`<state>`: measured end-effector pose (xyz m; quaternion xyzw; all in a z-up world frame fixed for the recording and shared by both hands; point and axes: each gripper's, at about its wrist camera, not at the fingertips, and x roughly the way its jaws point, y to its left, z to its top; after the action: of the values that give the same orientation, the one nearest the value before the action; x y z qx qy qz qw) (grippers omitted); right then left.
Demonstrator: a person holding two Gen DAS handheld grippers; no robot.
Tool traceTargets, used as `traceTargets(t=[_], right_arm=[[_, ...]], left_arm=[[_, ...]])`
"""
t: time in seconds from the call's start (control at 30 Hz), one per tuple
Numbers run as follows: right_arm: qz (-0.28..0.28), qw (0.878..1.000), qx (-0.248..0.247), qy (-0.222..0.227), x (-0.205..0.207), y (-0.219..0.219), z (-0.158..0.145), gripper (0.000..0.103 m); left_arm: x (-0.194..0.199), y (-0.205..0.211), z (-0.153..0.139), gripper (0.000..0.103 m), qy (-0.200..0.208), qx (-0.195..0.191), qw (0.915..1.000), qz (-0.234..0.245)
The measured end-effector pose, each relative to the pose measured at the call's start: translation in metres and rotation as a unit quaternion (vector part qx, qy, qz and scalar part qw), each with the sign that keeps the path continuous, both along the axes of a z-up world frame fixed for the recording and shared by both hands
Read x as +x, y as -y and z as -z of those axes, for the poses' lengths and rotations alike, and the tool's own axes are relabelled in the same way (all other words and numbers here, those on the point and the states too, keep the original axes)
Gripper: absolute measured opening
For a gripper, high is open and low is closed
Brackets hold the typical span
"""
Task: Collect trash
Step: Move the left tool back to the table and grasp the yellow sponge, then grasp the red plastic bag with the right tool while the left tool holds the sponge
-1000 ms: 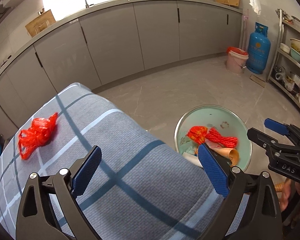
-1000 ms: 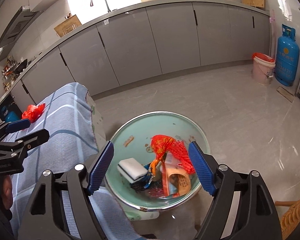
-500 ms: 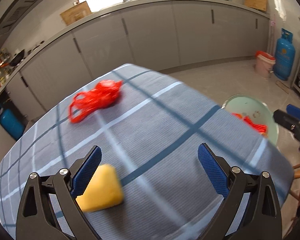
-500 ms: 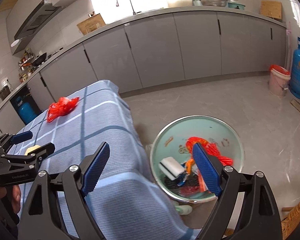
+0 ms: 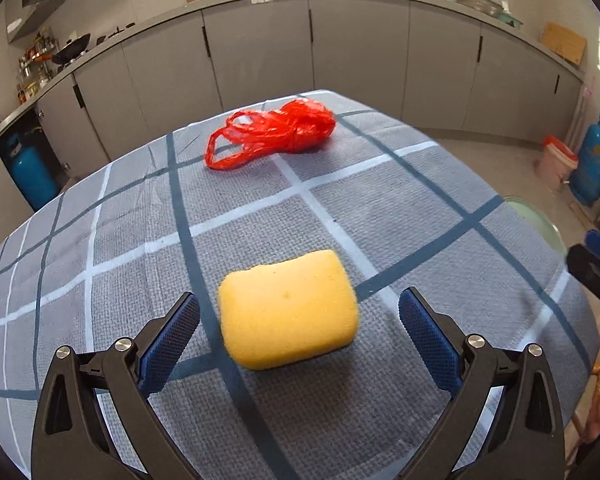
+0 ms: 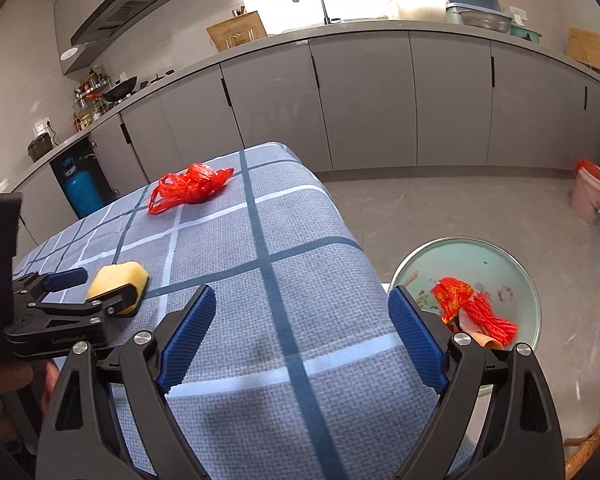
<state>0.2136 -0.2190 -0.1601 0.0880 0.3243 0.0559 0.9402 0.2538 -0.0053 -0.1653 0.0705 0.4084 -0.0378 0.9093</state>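
A yellow sponge [image 5: 288, 308] lies on the blue checked tablecloth [image 5: 400, 216]. My left gripper [image 5: 299, 304] is open around it, with a gap between the sponge and each blue pad. The right wrist view shows that same left gripper [image 6: 96, 284] straddling the sponge [image 6: 118, 276]. A crumpled red plastic bag [image 5: 272, 136] [image 6: 190, 186] lies farther back on the table. My right gripper [image 6: 302, 296] hovers over the table's near right edge. Its jaws are opening and hold nothing. A pale green basin [image 6: 512, 252] on the floor to the right holds red netting and other scraps [image 6: 472, 312].
Grey kitchen cabinets [image 6: 360, 108] curve around behind the table. A blue gas cylinder [image 5: 594, 160] and a pink bucket [image 5: 558, 164] stand at the far right, and another blue cylinder [image 6: 80, 188] at the left. A wicker chair edge [image 6: 592, 440] shows at bottom right.
My left gripper swung away from the basin and across the table until the yellow sponge came between its fingers. My right gripper moved from above the basin to over the table edge, jaws widening.
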Motion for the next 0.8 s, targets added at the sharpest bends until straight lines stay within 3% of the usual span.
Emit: traceTargets(t=[0.13,0.2,0.23,0.4,0.5,0.8], right_arm=[[-0.004,1.000,-0.006,-0.002,0.002,-0.005,-0.001,0.088],[-0.009,1.000,-0.009,-0.003,0.006,-0.008,-0.001,0.088],[-0.011,1.000,-0.012,-0.004,0.008,-0.010,-0.001,0.088],[-0.032,0.999,-0.036,0.000,0.026,-0.027,-0.011,0.088],[-0.047,0.997,-0.053,0.005,0.045,-0.043,-0.018,0.088],[-0.088,0.994,-0.060,-0.009,0.127,-0.103,-0.022,0.087]], left_arm=[[0.005,-0.012,0.009,0.096,-0.011,-0.011,0.9998,-0.014],[0.007,-0.018,0.011,0.071,-0.018,-0.030,0.9993,-0.013],[0.007,-0.021,0.011,0.070,-0.024,-0.036,0.9990,-0.011],[0.003,-0.030,0.000,0.068,-0.005,-0.037,0.9993,-0.007],[0.010,-0.042,-0.010,0.068,0.021,-0.015,0.9994,-0.022],[0.065,-0.119,-0.022,0.068,0.060,0.003,0.9893,-0.133]])
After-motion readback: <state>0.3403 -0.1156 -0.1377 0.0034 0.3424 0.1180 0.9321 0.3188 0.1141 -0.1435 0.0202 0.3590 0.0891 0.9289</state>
